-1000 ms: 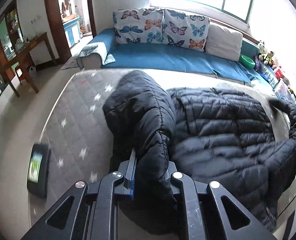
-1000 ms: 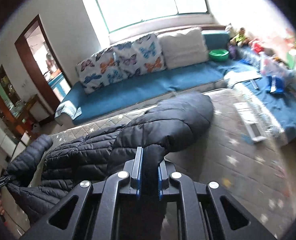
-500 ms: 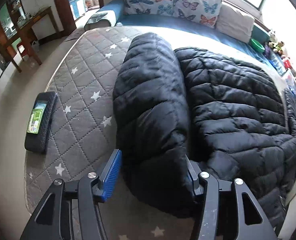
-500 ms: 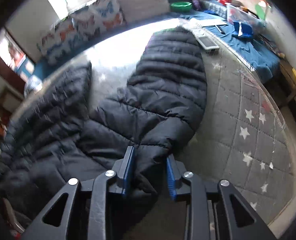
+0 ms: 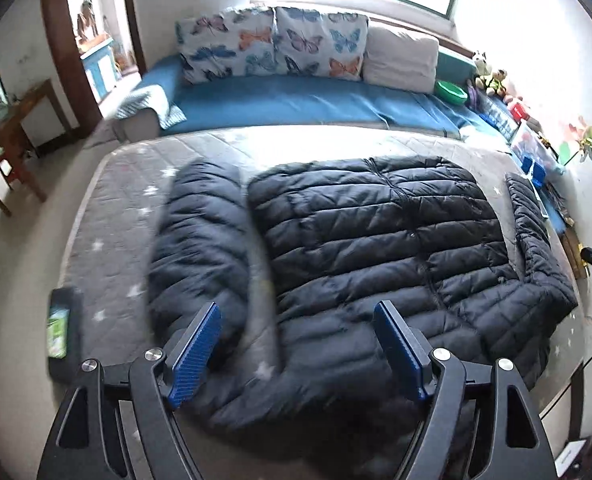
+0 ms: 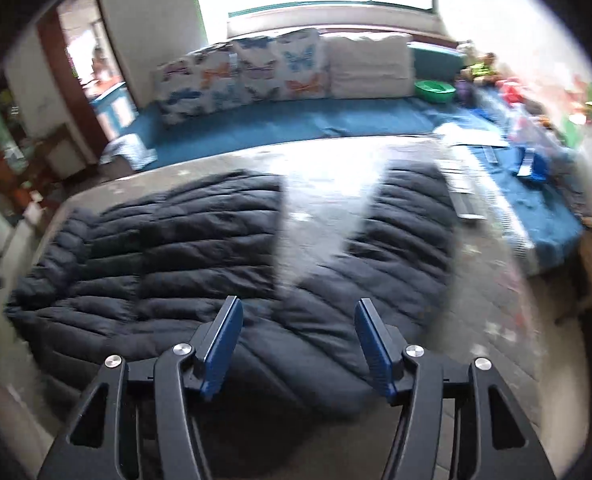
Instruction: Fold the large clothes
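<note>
Two tools hover over a black jacket [image 5: 376, 248] spread flat on the mattress [image 5: 108, 216]. Left tool [image 5: 296, 354] is spreading wider, blue pads clear of the fabric, above the gap between sleeve [image 5: 200, 240] and body. Right tool [image 6: 296, 346] is also spreading, nothing pinched, over the other sleeve [image 6: 400, 248].

Home: sofa [image 5: 296, 100], butterfly cushions [image 5: 272, 46].
</note>
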Motion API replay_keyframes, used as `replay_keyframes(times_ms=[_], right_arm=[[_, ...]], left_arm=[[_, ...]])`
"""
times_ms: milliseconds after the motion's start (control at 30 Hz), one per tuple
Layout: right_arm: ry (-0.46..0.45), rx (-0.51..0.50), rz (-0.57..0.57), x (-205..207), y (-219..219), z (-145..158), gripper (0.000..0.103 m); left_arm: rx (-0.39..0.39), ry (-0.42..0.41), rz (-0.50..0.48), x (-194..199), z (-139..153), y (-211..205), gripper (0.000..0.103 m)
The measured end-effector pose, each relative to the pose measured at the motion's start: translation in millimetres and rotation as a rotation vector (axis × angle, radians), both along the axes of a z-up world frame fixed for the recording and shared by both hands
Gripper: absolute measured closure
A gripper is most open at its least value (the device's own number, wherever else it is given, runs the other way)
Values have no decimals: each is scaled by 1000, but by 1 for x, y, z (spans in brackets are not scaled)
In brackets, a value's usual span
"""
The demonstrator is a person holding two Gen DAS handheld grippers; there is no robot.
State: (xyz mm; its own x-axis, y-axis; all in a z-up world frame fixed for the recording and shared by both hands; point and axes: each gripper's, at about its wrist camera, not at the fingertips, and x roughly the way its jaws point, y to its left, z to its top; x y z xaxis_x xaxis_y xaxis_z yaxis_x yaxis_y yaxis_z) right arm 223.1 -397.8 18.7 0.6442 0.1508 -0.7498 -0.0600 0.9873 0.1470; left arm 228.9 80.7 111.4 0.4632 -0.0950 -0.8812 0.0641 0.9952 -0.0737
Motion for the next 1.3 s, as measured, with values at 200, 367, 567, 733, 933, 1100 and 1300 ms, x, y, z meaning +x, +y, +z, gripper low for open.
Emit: replay_keyframes(times_ms=[200, 367, 567, 733, 933, 1100, 1300], right_arm=[[105, 131, 107, 67, 23, -33, 39], [179, 161, 101, 123, 35, -60, 39], [262, 162, 78, 161, 33, -92, 39], [320, 190, 93, 175, 34, -110, 39], [352, 191, 111, 181, 37, -117, 39], [336, 198, 117, 185, 36, -114, 40], [139, 123, 134, 165, 41, -69, 85]], left_arm=[[-98, 113, 10, 78, -48, -15, 20], [-106, 199, 61, 132, -94, -12, 20], [-138, 255, 155, 181, -135, 9, 20], [-144, 309, 174, 201, -163, 14, 19], [-220, 333, 157, 211, -187, 15, 29], [-194, 221, 89, 205, -174, -3, 74], [-232, -37, 35, 188, -96, -19, 88]])
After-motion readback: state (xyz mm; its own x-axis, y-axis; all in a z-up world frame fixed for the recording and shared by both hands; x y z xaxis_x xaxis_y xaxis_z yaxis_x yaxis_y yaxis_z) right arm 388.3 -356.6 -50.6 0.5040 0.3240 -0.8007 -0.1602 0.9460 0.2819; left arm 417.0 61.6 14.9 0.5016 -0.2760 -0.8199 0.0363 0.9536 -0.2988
